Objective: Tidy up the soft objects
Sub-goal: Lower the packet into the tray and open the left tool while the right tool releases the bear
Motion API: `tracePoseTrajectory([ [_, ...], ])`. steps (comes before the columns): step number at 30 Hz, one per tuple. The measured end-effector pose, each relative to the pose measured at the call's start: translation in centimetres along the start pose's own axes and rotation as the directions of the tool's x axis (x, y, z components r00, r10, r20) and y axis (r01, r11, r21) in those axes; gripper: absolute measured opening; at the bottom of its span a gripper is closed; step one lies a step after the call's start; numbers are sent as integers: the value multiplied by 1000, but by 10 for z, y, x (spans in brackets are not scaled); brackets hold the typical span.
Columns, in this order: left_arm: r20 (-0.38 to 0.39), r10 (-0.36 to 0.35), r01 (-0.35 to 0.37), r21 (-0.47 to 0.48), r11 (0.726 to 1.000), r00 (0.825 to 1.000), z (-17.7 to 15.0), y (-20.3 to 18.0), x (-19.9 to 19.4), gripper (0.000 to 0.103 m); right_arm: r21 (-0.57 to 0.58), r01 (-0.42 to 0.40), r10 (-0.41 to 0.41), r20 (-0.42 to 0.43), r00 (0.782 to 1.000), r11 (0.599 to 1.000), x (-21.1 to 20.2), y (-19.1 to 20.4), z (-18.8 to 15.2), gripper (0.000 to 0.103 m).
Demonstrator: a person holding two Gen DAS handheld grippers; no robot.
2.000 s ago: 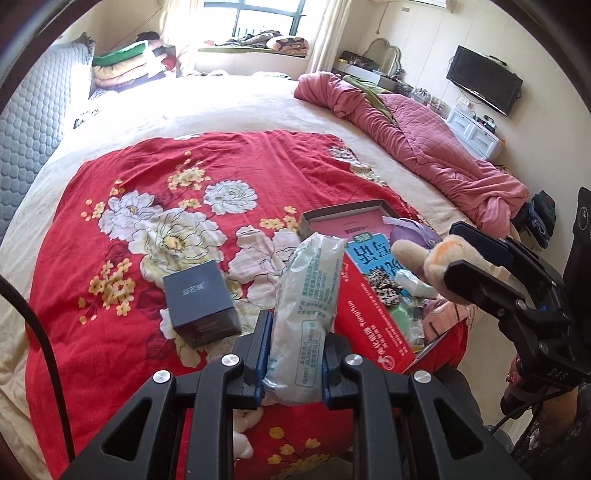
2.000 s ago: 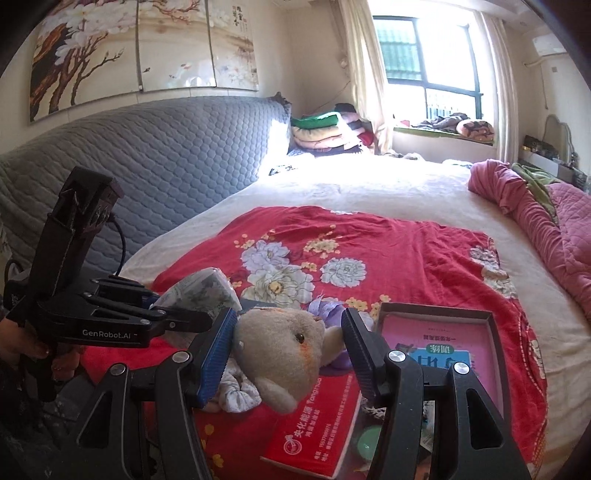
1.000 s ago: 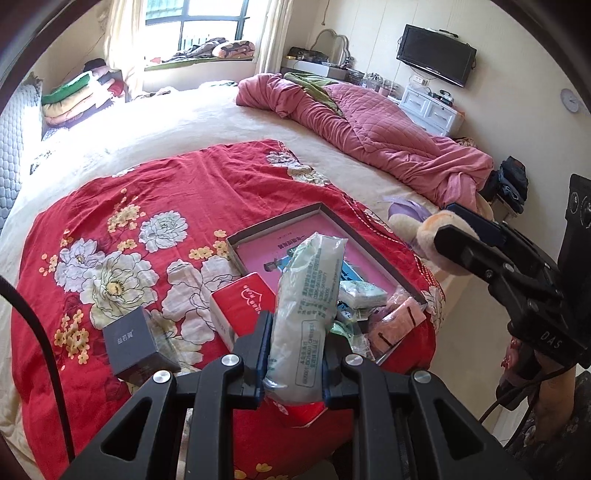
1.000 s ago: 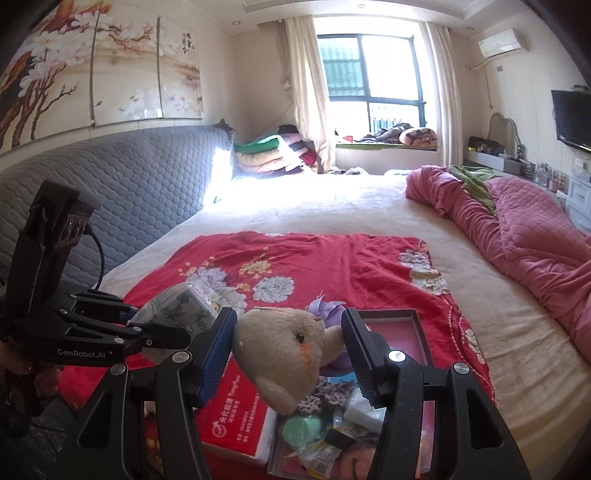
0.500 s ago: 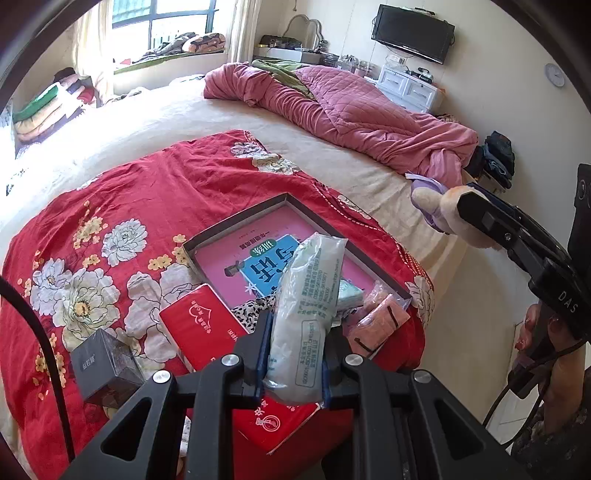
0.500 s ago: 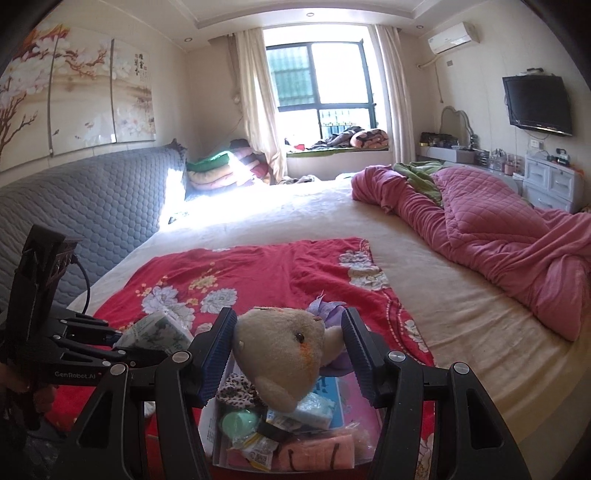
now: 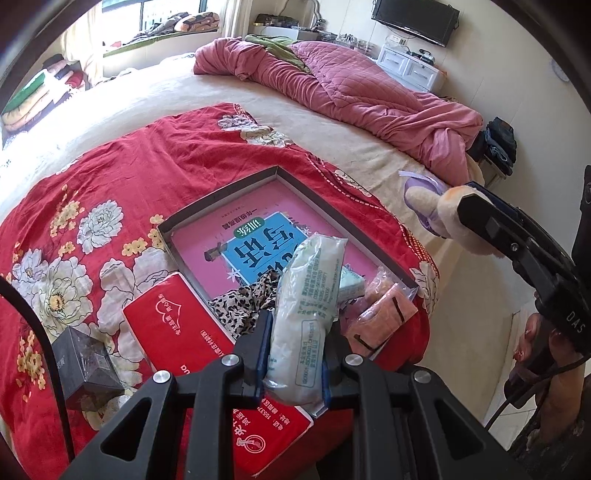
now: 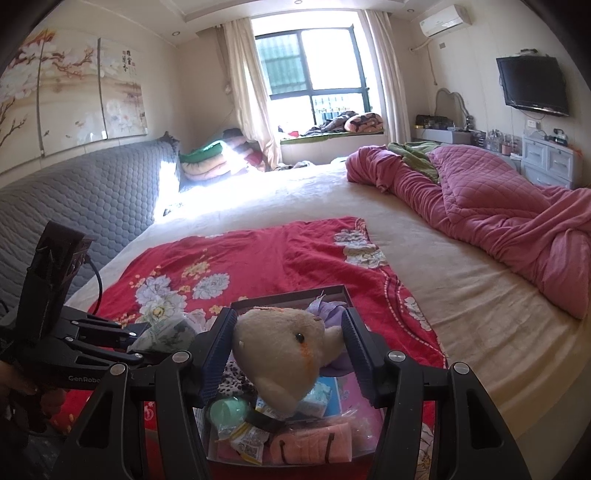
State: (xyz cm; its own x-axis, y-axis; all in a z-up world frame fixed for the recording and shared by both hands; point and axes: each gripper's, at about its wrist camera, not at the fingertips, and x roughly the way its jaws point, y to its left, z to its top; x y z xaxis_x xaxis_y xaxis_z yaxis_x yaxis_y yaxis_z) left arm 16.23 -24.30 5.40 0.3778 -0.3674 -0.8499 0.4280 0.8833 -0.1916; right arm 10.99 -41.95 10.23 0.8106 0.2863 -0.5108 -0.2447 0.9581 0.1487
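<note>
The left gripper [image 7: 295, 332] tilts steeply down, clamped on a tissue pack [image 7: 308, 310] above the box [image 7: 221, 206]; the right gripper [image 8: 290, 343] squeezes a plush toy [image 8: 284, 350]; both have swung from the red cloth [image 7: 166, 155] over the box.

1. A wide bed [image 8: 424, 266] with a cream sheet fills the room.
2. A grey quilted headboard [image 8: 85, 199] runs along its left side, under a flower painting [image 8: 66, 96] in panels.
3. Sun pours through the curtained window [image 8: 314, 62] at the far wall, whitening the sheet below it.
4. Folded blankets [image 8: 214, 157] are stacked in the corner beside the window seat.
5. A pink quilt [image 8: 491, 206] lies bunched at the right.
6. On the cream right wall hang a black television [image 8: 532, 86] and an air conditioner [image 8: 445, 18], above white drawers [image 8: 550, 158].
</note>
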Motion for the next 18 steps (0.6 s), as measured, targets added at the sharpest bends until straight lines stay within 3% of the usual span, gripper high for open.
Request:
tracePoseTrajectory([
  [18,-130,7,-7,-1,1000,992,5,-3,63,22,44,-19,22,-66,998,999,40,-17,-23,61],
])
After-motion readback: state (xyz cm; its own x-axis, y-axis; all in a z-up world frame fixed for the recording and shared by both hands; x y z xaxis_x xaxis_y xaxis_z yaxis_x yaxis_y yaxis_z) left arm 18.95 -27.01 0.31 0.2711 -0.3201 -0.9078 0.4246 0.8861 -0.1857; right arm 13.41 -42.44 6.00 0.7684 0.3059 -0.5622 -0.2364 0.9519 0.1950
